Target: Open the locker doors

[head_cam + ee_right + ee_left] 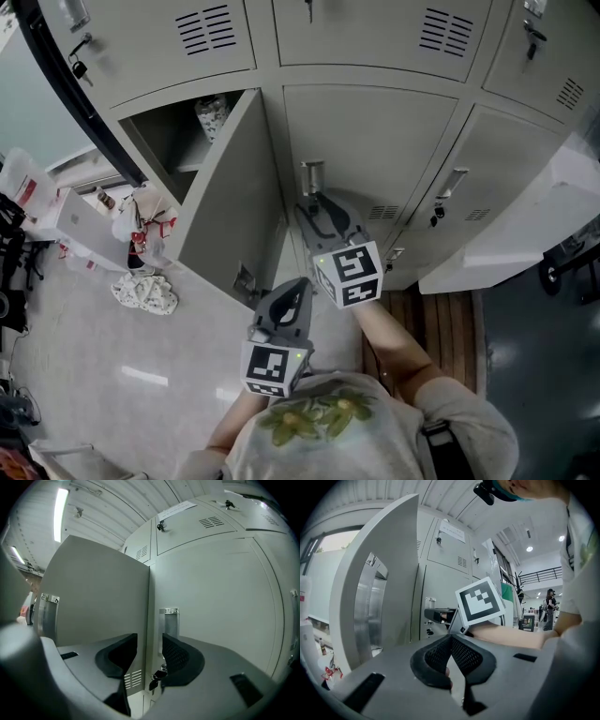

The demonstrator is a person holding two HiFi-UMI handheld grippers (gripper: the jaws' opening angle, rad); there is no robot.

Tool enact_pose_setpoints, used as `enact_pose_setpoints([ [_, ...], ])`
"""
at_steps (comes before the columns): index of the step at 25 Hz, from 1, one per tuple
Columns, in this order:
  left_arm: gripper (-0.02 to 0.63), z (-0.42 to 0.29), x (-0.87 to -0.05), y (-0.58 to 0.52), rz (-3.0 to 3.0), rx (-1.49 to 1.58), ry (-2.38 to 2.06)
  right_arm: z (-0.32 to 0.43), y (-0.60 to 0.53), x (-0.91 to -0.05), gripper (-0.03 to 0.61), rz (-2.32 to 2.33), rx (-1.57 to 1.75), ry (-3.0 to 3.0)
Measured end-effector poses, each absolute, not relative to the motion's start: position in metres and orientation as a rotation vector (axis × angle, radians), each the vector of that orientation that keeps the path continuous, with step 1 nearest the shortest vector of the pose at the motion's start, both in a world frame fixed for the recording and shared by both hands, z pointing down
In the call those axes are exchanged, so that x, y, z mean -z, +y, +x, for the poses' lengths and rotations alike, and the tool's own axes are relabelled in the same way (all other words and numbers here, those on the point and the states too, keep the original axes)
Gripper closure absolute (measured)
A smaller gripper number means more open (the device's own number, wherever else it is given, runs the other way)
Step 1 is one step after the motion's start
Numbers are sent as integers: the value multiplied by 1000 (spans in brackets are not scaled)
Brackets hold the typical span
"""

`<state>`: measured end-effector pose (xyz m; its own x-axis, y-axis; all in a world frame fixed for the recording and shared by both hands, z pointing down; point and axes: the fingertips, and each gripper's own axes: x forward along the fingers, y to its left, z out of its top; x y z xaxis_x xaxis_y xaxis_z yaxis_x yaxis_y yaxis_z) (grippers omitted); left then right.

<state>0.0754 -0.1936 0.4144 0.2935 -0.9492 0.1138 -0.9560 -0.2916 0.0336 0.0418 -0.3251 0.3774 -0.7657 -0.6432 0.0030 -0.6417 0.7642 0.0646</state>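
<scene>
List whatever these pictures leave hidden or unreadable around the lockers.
- Inside of the open locker: head view, mostly screened by its own door; the jar-like thing on its shelf is too small to identify.
- The key below the middle locker's handle: right gripper view, dark and partly behind one of the right gripper's fingers.
- The paper label on an upper locker: right gripper view, print too small to read.
</scene>
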Motion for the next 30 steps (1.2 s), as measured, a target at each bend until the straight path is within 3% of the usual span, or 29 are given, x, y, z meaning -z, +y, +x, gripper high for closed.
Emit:
enact_pose_setpoints([
  [30,586,70,-415,-191,2416,-101,-1825,20,-364,-392,433,1161,28,-2829],
])
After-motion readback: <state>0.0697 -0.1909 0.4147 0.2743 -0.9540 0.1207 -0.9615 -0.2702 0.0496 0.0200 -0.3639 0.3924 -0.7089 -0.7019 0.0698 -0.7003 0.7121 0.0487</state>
